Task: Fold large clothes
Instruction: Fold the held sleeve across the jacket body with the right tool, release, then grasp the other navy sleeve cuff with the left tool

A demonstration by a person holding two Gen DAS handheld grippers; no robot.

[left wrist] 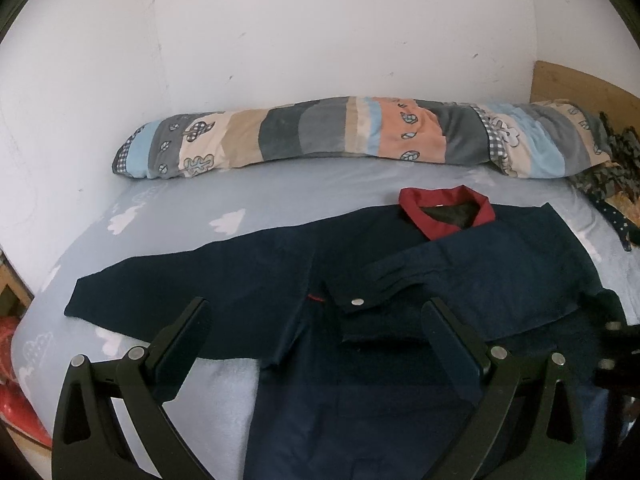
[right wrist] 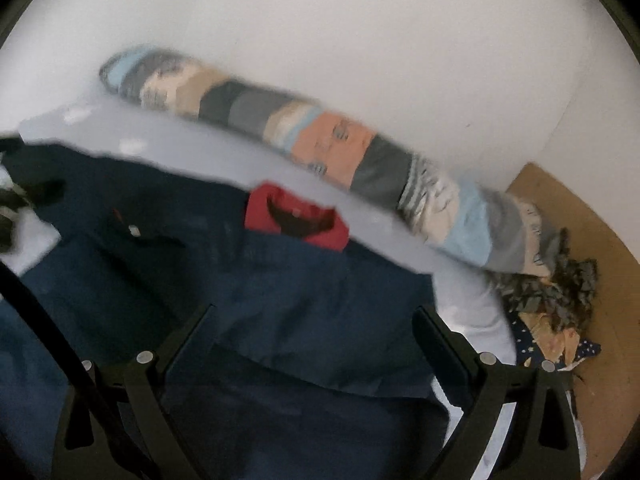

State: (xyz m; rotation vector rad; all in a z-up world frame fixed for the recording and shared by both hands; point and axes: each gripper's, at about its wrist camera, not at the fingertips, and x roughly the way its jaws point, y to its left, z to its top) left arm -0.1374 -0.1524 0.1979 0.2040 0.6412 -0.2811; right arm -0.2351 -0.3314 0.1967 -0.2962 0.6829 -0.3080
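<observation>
A dark navy shirt [left wrist: 460, 272] with a red collar [left wrist: 444, 208] lies flat on the light blue bed. Its right sleeve is folded across the chest, the cuff with a silver snap [left wrist: 357, 302] near the middle. Its left sleeve [left wrist: 160, 292] stretches out to the left. My left gripper [left wrist: 316, 312] is open and empty, just above the shirt near the folded cuff. My right gripper [right wrist: 314, 320] is open and empty over the shirt's right side [right wrist: 300, 300], below the red collar [right wrist: 296, 220]. The right wrist view is blurred.
A long patchwork bolster [left wrist: 340, 136] lies along the white wall at the back of the bed [left wrist: 240, 196]. Crumpled dark patterned cloth [left wrist: 612, 176] sits at the right end by a wooden board [right wrist: 580, 220]. A red object [left wrist: 16, 380] lies beside the bed at left.
</observation>
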